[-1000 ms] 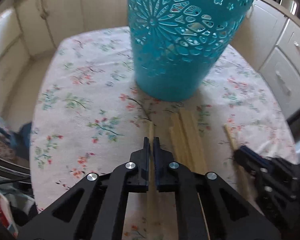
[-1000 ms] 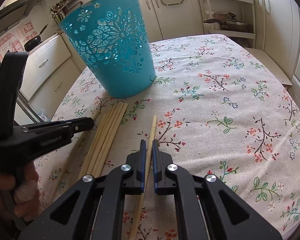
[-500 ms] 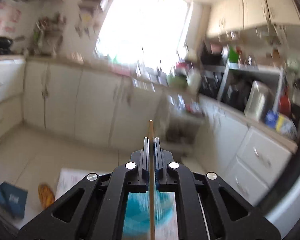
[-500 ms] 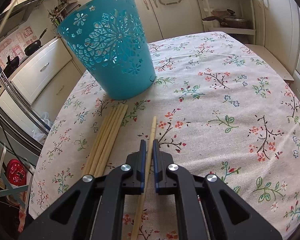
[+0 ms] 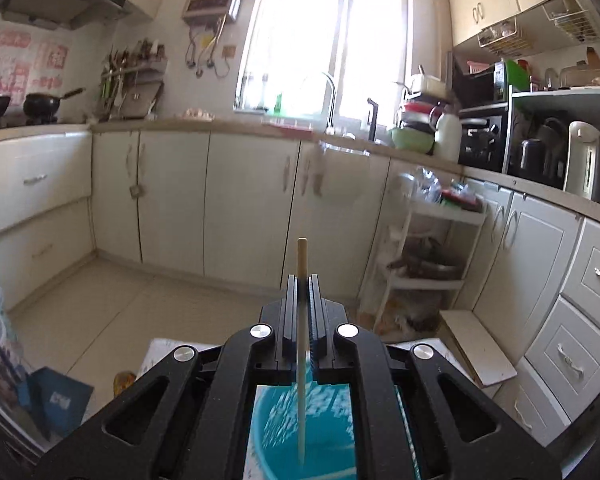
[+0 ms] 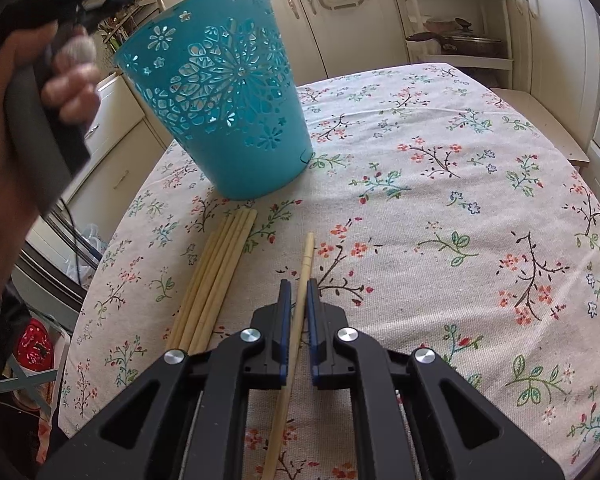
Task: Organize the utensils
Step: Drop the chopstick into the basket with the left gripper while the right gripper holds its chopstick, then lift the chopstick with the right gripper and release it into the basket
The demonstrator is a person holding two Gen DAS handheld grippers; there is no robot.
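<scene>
My left gripper [image 5: 301, 280] is shut on a wooden chopstick [image 5: 301, 344] and holds it upright, high over the teal cut-out basket [image 5: 304, 432]; the stick's lower end hangs inside the basket's mouth. In the right wrist view the basket [image 6: 224, 112] stands on the floral tablecloth [image 6: 440, 208], and the hand holding the left gripper shows at upper left. My right gripper [image 6: 296, 286] is low over the table, its jaws narrowly apart around a single chopstick [image 6: 305, 264] lying there, not clamped. A bundle of several chopsticks [image 6: 216, 272] lies to its left.
Kitchen cabinets, a sink counter and a white shelf cart [image 5: 428, 256] stand beyond the table. The table edge [image 6: 112, 240] falls away close to the left of the bundle.
My left gripper has lifted its chopstick off the table, turned it upright and brought it over the basket. My right gripper has stayed around its chopstick.
</scene>
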